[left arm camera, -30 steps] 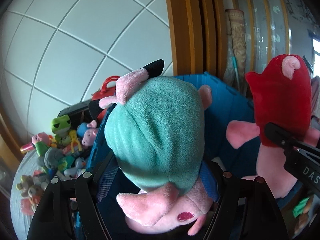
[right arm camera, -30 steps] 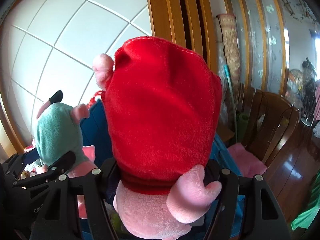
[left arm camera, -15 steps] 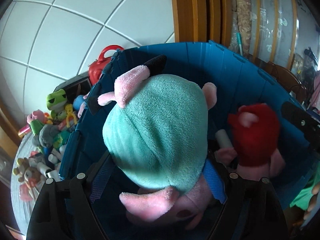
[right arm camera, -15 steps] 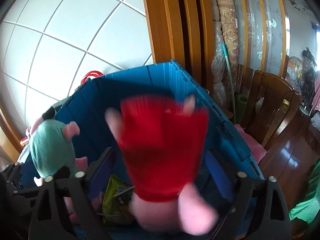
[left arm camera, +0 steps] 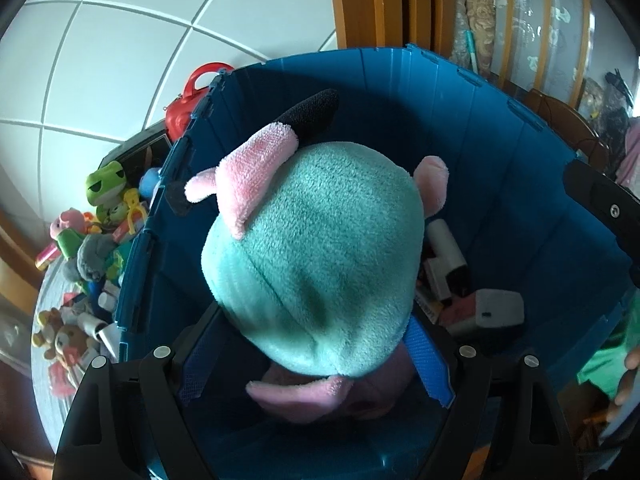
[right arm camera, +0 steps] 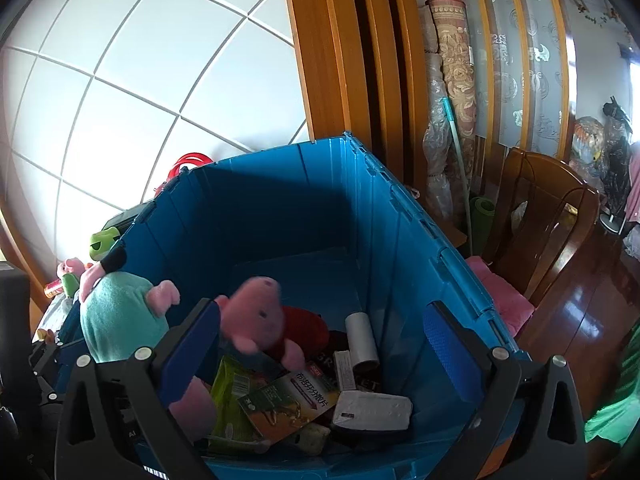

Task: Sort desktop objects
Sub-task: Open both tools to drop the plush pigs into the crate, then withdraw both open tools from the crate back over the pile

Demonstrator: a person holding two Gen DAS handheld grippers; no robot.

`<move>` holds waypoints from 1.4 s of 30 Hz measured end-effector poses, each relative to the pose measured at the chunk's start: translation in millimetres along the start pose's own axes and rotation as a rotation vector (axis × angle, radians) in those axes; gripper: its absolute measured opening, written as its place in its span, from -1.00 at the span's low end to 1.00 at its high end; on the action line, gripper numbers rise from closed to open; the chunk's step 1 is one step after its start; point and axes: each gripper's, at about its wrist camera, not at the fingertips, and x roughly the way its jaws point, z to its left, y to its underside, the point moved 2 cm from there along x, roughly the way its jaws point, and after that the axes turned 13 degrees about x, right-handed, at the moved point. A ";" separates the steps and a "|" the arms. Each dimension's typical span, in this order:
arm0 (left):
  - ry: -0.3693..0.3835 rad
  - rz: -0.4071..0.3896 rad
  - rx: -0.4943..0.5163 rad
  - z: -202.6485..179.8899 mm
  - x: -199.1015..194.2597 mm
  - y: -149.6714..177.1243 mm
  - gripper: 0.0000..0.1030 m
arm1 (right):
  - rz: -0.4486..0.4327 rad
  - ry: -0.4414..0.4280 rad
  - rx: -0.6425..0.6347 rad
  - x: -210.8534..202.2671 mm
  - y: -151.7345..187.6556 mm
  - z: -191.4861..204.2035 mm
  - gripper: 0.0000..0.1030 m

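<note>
A pig plush in a teal dress [left arm camera: 320, 248] hangs head-down over the open blue bin [left arm camera: 480, 140], just inside its left wall. My left gripper [left arm camera: 312, 344] is shut on it, the blue pads pressing its lower body. The same plush [right arm camera: 120, 316] shows at the left of the right wrist view. A second pig plush in a red dress [right arm camera: 280, 320] lies loose at the bottom of the bin [right arm camera: 280, 200] among packets. My right gripper [right arm camera: 320, 312] stands wide open above the bin's near edge, with nothing between its fingers.
The bin holds a white roll [right arm camera: 360, 336], a green snack packet [right arm camera: 288, 400] and a white box [right arm camera: 372, 408]. Left of it lie several small toys [left arm camera: 96, 240] and a red case [left arm camera: 188, 100]. A wooden chair [right arm camera: 540, 220] with a pink cushion [right arm camera: 500, 296] stands to the right.
My right gripper opened and the red-dressed pig dropped into the bin. My left gripper tipped downward and sank a little over the bin, still carrying the teal-dressed pig.
</note>
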 end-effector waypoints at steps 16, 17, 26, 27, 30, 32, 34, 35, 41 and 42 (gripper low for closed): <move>-0.058 -0.088 -0.022 8.3 -26.2 5.2 0.93 | 0.018 -0.038 -0.020 9.5 2.7 8.9 1.00; -0.055 -0.081 -0.027 8.2 -24.2 6.5 0.93 | 0.017 -0.042 -0.022 9.2 2.7 9.4 1.00; -0.098 -0.147 -0.025 11.5 -36.8 15.0 0.93 | 0.023 -0.060 -0.031 9.6 6.4 16.5 1.00; -0.098 -0.150 -0.027 12.7 -37.5 16.1 0.93 | 0.025 -0.058 -0.033 10.3 7.3 17.7 1.00; -0.099 -0.165 -0.036 18.6 -40.8 18.5 0.93 | 0.030 -0.058 -0.037 10.6 10.1 22.5 1.00; -0.096 -0.176 -0.038 22.6 -43.6 20.7 0.93 | 0.028 -0.057 -0.044 6.8 12.2 27.3 1.00; -0.090 -0.183 -0.041 25.5 -46.1 22.5 0.93 | 0.023 -0.055 -0.046 3.8 13.7 31.9 1.00; -0.085 -0.187 -0.042 27.1 -47.3 23.1 0.93 | 0.021 -0.052 -0.047 2.1 14.7 33.7 1.00; -0.054 -0.230 -0.061 39.3 -57.5 27.4 0.93 | 0.003 -0.035 -0.059 -11.2 19.0 45.0 1.00; -0.049 -0.240 -0.065 41.9 -59.6 28.4 0.93 | -0.004 -0.034 -0.062 -14.3 19.6 47.2 1.00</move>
